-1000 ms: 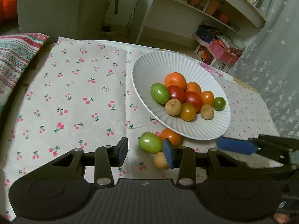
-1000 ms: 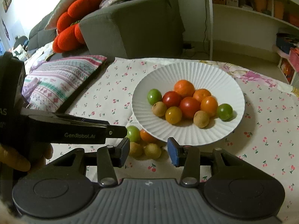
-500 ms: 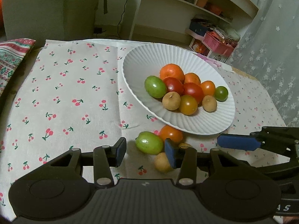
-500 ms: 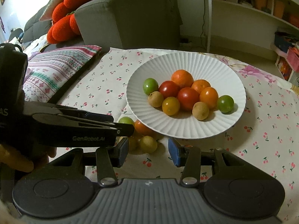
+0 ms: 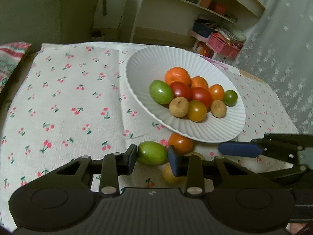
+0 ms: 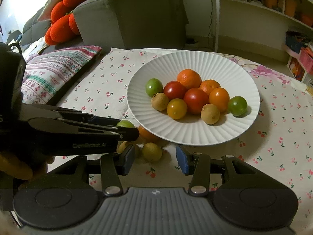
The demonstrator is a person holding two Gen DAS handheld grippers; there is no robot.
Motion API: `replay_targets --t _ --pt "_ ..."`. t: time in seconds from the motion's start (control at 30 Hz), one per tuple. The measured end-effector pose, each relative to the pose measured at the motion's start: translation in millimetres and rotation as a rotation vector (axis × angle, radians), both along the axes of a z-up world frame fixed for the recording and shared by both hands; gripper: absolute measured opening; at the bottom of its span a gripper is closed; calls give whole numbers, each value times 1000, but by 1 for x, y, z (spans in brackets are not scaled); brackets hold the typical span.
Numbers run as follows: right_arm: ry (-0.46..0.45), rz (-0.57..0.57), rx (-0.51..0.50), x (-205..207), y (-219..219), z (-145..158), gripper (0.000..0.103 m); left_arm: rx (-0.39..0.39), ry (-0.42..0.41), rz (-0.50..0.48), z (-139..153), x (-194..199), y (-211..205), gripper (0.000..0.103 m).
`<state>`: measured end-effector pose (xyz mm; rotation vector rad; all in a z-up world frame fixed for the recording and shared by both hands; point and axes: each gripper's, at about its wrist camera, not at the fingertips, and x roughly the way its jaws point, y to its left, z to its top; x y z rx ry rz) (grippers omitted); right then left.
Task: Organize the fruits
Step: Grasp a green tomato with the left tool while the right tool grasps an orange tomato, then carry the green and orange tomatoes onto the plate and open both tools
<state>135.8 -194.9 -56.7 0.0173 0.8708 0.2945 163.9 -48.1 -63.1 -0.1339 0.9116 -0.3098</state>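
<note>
From the left wrist, the left gripper (image 5: 152, 157) has just been closing its jaws on the green fruit (image 5: 152, 152), long axis crosswise, just below the plate (image 5: 205, 131). From the right wrist, the right gripper (image 6: 155, 159) hangs open and empty behind a yellow fruit (image 6: 152, 152).

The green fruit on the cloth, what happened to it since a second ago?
The left gripper has just been closing around the green fruit, and its pads now touch both sides. The plate of fruit and the open right gripper stayed put.
</note>
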Motion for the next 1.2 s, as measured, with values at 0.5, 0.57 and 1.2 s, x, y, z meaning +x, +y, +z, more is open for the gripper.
replay_targets --t 0.5,0.57,1.2 --pt "-51 -35 122 7 15 -17 50 -109 108 210 9 3 39 22" --pt "-67 -6 118 7 20 -18 50 -107 108 228 11 3 43 22" --pt "-109 126 1 3 44 -12 30 -107 76 249 22 3 47 22"
